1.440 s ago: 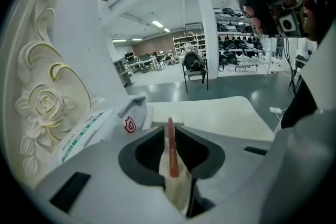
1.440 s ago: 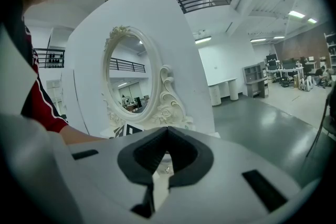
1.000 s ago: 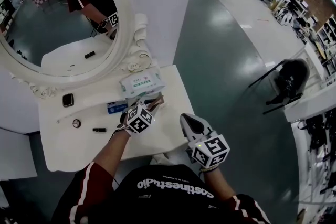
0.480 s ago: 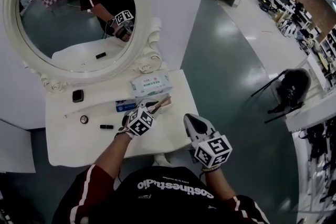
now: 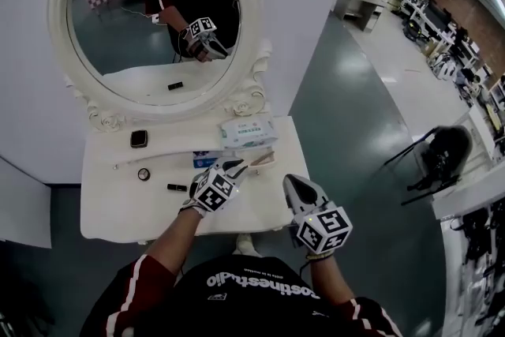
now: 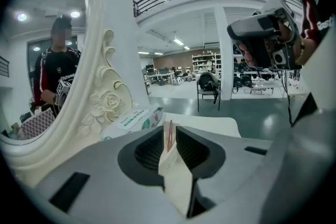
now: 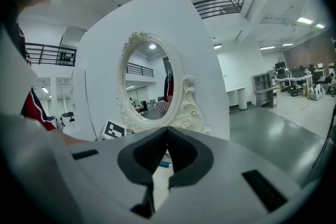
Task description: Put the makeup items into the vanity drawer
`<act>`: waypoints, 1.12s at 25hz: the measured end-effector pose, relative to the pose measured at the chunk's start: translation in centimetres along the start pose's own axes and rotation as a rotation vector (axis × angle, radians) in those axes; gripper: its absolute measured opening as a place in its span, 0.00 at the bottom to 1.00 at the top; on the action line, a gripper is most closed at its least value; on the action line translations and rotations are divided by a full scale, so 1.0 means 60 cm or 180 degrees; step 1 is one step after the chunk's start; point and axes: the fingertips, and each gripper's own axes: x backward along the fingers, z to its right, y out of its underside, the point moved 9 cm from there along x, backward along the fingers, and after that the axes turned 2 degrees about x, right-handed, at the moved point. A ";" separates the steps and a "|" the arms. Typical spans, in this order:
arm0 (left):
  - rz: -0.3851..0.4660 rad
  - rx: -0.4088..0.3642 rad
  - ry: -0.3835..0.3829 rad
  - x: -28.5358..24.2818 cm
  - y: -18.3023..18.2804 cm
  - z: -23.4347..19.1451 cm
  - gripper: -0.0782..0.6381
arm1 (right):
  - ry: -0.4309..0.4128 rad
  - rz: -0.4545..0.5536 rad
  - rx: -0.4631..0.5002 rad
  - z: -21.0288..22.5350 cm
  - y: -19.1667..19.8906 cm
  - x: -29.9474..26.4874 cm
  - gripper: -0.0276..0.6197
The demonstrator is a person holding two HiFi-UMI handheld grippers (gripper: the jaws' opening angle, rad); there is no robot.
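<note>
**Stick held in the left hand-held gripper — the drawer lies back toward the person**

Head view: the left hand-held gripper (image 5: 239, 166) hangs over the white bench (image 5: 118, 211), clamped on one slim pinkish-tan stick (image 5: 262, 159). It is a makeup item, but I cannot tell which kind. The stick's long axis runs on from the jaws, away from the person and toward the pack of wipes (image 5: 247, 132) just beyond.

The right hand-held gripper (image 5: 290, 182) sits to the right of the left one, over the bench's front-right corner, carrying nothing. No open vanity drawer shows. I judge it sits under the bench's front edge, behind and below both tools. The right one is nearer that edge and free to pull it.

Counted on the bench, to the left of the left hand-held gripper:
- one blue box (image 5: 203, 161), just beside it
- one black lipstick tube (image 5: 177, 187)
- one small round pot (image 5: 144, 174)
- one long thin white stick (image 5: 154, 159)
- one dark square compact (image 5: 139, 139), farthest off

Left gripper view: the jaws stand narrow, with the pads pressing the stick (image 6: 169, 136), which is seen edge-on and points straight ahead. The single pack of wipes (image 6: 131, 122) lies ahead and to the left.

Right gripper view: the jaw tips meet with nothing between them — closed and empty. One oval mirror (image 7: 152, 89) stands ahead.
</note>
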 end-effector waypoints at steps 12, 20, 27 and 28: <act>0.0206 0.0274 -0.0315 0.134 0.048 -0.026 0.20 | -0.0231 -0.0037 0.0223 -0.083 -0.032 -0.021 0.05; 0.0362 0.0429 -0.0601 0.243 0.069 -0.041 0.20 | -0.0290 -0.0105 0.0280 -0.135 -0.023 -0.034 0.05; 0.0447 0.0327 -0.0816 0.317 0.081 -0.028 0.20 | -0.0300 -0.0127 0.0282 -0.173 -0.006 -0.034 0.05; 0.0470 0.0286 -0.0838 0.328 0.080 -0.024 0.20 | -0.0298 -0.0119 0.0280 -0.177 -0.003 -0.033 0.05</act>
